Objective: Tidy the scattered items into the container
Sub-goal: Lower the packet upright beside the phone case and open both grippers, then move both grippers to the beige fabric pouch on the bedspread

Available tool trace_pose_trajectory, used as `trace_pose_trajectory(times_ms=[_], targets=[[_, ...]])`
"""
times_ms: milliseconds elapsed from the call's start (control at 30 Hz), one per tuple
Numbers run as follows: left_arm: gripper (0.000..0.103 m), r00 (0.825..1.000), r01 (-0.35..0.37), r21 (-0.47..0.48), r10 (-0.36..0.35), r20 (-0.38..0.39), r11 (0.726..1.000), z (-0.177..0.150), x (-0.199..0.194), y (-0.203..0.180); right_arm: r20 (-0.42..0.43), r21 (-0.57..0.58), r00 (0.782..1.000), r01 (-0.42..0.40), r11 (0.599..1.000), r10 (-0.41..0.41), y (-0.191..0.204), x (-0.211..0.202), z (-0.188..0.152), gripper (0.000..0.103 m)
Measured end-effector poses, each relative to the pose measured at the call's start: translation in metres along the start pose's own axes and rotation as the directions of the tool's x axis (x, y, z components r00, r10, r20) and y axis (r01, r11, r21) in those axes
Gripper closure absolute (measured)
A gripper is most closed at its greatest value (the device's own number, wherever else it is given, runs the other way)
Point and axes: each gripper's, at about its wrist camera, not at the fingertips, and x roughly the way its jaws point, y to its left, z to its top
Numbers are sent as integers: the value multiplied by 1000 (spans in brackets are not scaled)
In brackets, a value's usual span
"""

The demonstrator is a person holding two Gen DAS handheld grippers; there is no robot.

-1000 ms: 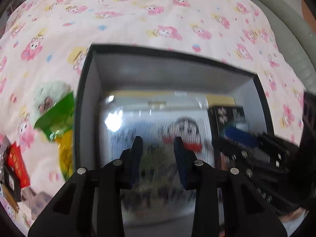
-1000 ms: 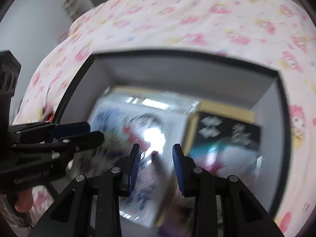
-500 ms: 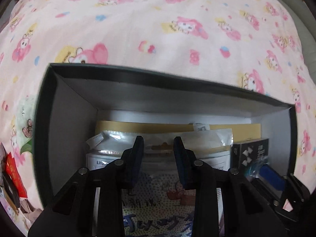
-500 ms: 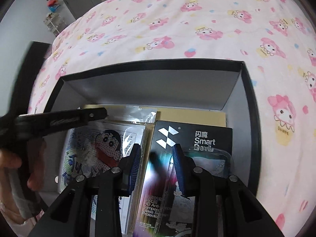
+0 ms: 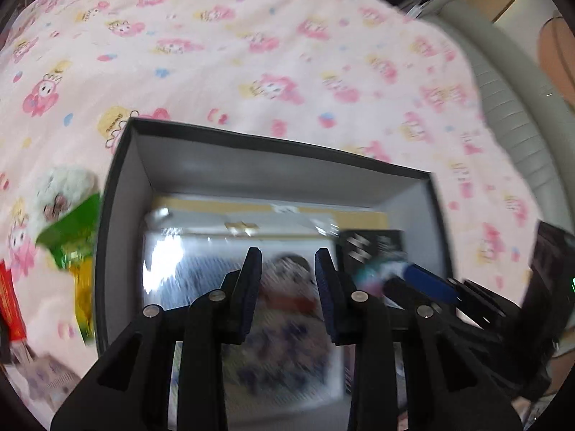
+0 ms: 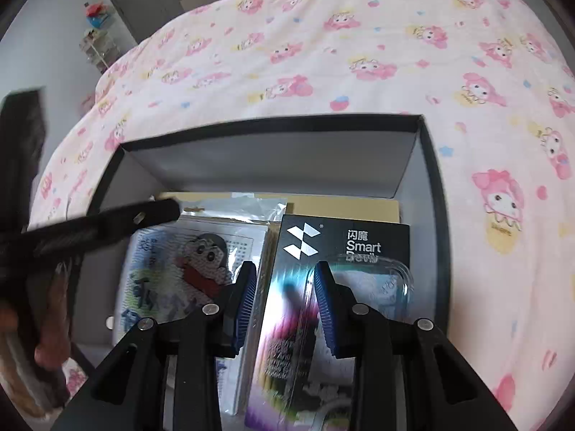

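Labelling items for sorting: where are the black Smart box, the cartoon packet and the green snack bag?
black Smart box [image 6: 345,248], right wrist view, printed top.
cartoon packet [image 6: 201,265], right wrist view, cartoon figure.
green snack bag [image 5: 72,230], left wrist view, green upper part.

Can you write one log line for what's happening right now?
left tool: open, empty | right tool: open, empty | box: cartoon packet, black package inside | snacks: outside
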Motion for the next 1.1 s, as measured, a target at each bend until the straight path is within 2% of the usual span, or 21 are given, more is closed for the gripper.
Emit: trace_pose_trajectory(times_ms=[200, 267, 333, 400, 633, 900, 1100], targets=[[71, 997, 59, 15, -59, 47, 998, -38, -45, -19, 81, -49, 997, -5, 999, 9, 27, -48, -9, 71], [72, 997, 43, 34, -45, 67, 999, -49, -58, -26, 104, -37, 994, -21, 999, 24, 34, -64, -17, 63], [72, 996, 19, 62, -24, 81, 998, -56, -72, -33, 124, -41, 992, -12, 999, 17, 43, -77, -26, 63], [71, 996, 37, 63, -42, 82, 997, -68, -86, -35, 150, -58, 989, 15, 998, -6, 52, -91, -37, 63], [71, 993, 54, 83, -62, 100, 995, -100, -123, -43, 168, -51, 986, 1, 999, 8, 70, -130, -68, 63], [71, 995, 58, 56, -62, 81, 997, -131, -147, -24, 159, -87, 987, 3, 996, 11, 97, -142, -96, 63], [71, 994, 7, 17, -9, 106, 1000, -145, -170, 11, 143, -175, 989, -12, 985, 37, 138, -136, -104, 63]])
